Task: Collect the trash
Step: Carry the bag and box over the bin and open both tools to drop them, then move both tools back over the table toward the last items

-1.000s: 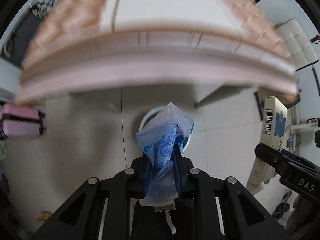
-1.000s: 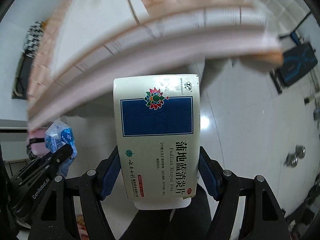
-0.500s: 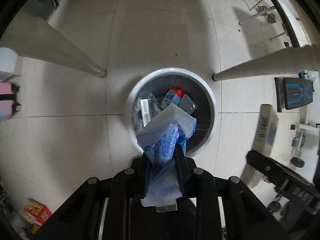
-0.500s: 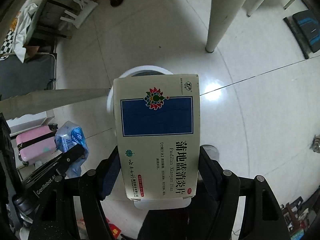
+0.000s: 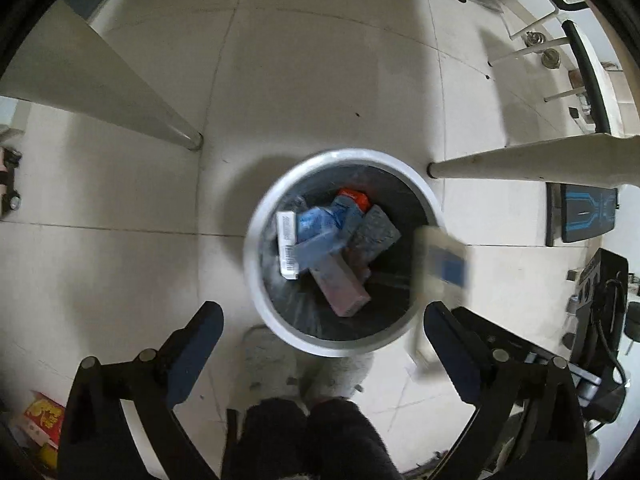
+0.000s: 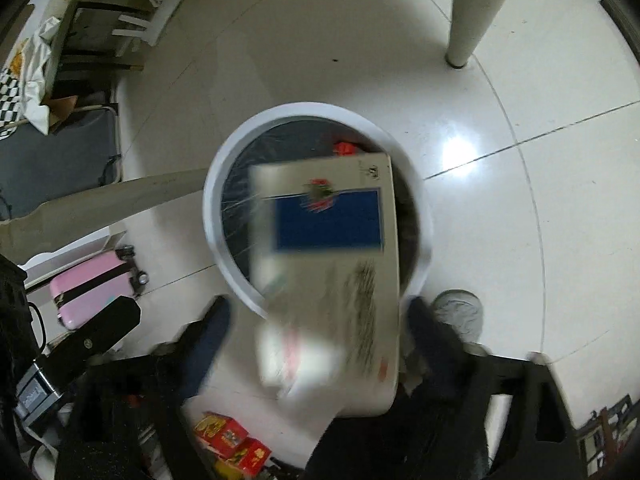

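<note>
Hovering over the trash bin (image 5: 256, 280): left gripper (image 5: 322, 336) spread wide, empty. Right gripper (image 6: 320, 324) spread too; blurred medicine box (image 6: 332, 264) loose between its fingers, above the bin's rim.

Glossy white tiled floor (image 5: 320, 92), table legs (image 5: 520, 162).
</note>
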Action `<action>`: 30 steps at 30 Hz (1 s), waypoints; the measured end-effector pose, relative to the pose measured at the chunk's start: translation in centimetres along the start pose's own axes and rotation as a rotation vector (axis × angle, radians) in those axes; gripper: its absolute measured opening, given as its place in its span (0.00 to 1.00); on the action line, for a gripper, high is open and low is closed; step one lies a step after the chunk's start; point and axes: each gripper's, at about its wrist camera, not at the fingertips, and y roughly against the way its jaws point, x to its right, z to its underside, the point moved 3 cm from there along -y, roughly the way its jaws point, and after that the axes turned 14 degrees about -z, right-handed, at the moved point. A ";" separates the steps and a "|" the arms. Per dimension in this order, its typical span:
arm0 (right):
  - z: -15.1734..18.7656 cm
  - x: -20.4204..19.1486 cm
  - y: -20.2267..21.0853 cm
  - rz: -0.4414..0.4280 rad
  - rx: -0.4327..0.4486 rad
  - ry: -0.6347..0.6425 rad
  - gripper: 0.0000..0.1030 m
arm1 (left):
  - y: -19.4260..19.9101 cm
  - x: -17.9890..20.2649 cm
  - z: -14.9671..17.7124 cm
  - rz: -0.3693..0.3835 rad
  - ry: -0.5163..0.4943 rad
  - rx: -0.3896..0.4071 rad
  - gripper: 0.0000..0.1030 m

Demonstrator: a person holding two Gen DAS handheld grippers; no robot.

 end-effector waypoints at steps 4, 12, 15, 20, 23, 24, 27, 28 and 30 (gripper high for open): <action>0.6 -1.0 0.8 0.073 0.006 0.051 0.97 | 1.2 -0.9 0.8 -0.073 0.003 0.067 1.00; 3.5 -5.2 6.4 0.257 0.078 0.176 0.97 | 5.6 -1.6 3.4 -0.154 -0.021 0.131 1.00; 5.3 -7.6 9.3 0.300 0.101 0.213 0.97 | 8.3 -1.9 4.5 -0.164 -0.027 0.147 1.00; 8.2 -11.6 14.1 0.323 0.126 0.253 0.98 | 13.1 -1.8 6.5 -0.169 -0.051 0.169 1.00; 10.5 -14.0 17.0 0.327 0.132 0.271 0.98 | 16.3 -2.0 7.7 -0.166 -0.059 0.181 1.00; 11.3 -15.1 18.3 0.330 0.134 0.276 0.98 | 17.5 -2.2 8.2 -0.164 -0.063 0.183 1.00; 13.5 -17.6 21.6 0.332 0.140 0.289 0.98 | 20.9 -2.6 9.4 -0.163 -0.070 0.199 1.00; 14.2 -18.4 22.5 0.331 0.142 0.291 0.98 | 22.2 -2.8 9.8 -0.166 -0.072 0.205 1.00; 15.6 -20.5 24.7 0.322 0.154 0.297 0.98 | 24.6 -3.3 10.5 -0.172 -0.072 0.214 1.00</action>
